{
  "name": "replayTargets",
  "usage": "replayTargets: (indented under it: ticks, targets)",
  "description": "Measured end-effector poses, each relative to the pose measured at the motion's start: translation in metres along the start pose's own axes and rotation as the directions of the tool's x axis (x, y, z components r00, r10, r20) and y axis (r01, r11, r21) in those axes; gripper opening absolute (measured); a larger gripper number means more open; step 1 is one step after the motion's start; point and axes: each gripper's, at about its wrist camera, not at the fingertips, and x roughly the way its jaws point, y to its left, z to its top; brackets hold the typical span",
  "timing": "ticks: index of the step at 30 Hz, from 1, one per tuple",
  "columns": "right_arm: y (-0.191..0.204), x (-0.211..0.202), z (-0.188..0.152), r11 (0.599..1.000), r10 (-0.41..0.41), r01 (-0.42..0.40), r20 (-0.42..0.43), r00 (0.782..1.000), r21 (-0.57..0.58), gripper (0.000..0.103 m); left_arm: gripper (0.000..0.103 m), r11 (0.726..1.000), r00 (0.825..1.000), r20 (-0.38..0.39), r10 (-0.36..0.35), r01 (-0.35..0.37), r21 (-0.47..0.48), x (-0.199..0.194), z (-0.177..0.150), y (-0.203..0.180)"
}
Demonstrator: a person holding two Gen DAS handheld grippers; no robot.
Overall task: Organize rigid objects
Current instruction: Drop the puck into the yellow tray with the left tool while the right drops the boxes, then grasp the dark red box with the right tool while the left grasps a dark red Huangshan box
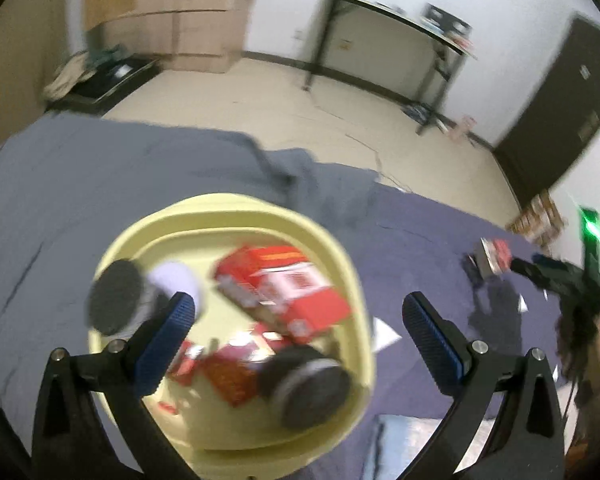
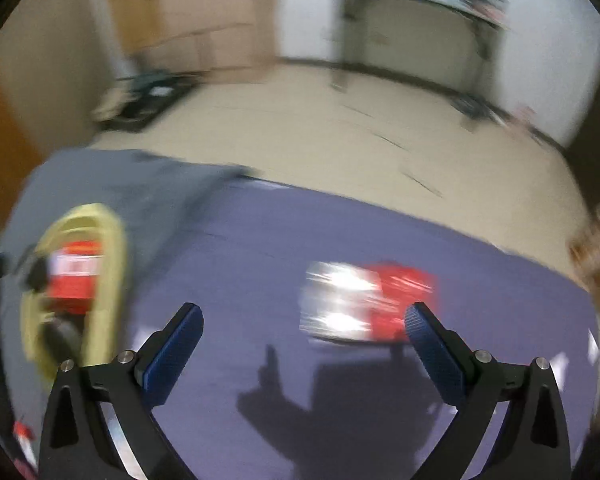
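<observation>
Left wrist view showed the left gripper (image 1: 296, 312) with its jaws spread wide and nothing between them, hanging over the yellow bin (image 1: 352, 280) that sat on the cloth-covered bench (image 1: 80, 184). Inside the bin lay a red carton (image 1: 288, 288), more red packets (image 1: 224, 376) nearer the camera than it, a dark round lid or jar (image 1: 312, 388) at the bin's near side, and a white bottle with a black cap (image 1: 118, 296) at its far-left side; blur made finer detail impossible to tell.

Right wrist view showed the right gripper (image 2: 304, 320) with its jaws equally wide and empty, above bare bench cloth. A red and silver packet (image 2: 364, 300) lay on the bench well to the right of the bin (image 2: 112, 248), just past the right fingertip rather than centred between the two.

Judging from this, the packet was the piece left to collect. Heavy smear in the right view suggested fast motion, so the jaws could arrive off-centre and shove the packet across the cloth instead of straddling it. Its glossy wrap looked slippery, so a pinch at one end could let it twist out. The bin already looked crowded, and a careless drop might land on the lid and bounce off the rim.
</observation>
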Motion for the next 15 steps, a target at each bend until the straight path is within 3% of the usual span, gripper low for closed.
replayTargets:
  ticks: [3, 6, 9, 13, 15]
  targets:
    - [-0.037, 0.026, -0.005, 0.995, -0.036, 0.042, -0.071, 0.997, 0.087, 0.103, 0.103, 0.998, 1.000, -0.013, -0.023, 0.024, 0.056, 0.009, 0.001, -0.027]
    - [-0.041, 0.040, 0.000, 0.992, 0.030, -0.022, -0.054, 0.998, 0.127, 0.103, 0.103, 0.994, 0.994, -0.080, -0.079, 0.085, 0.063, 0.032, -0.002, -0.054]
    - [-0.032, 0.049, 0.005, 0.991, 0.070, -0.061, -0.070, 0.995, 0.121, 0.103, 0.103, 0.989, 0.987, -0.116, -0.109, 0.120, 0.087, 0.056, -0.005, -0.082]
    - [-0.029, 0.080, 0.011, 0.997, -0.047, 0.055, -0.159, 0.986, 0.046, 0.103, 0.103, 0.979, 0.983, -0.145, -0.112, 0.135, 0.154, 0.076, -0.003, -0.116]
    - [-0.038, 0.086, 0.016, 0.997, 0.002, 0.010, -0.159, 0.987, 0.072, 0.100, 0.103, 0.970, 0.980, -0.161, -0.116, 0.147, 0.195, 0.086, -0.002, -0.134]
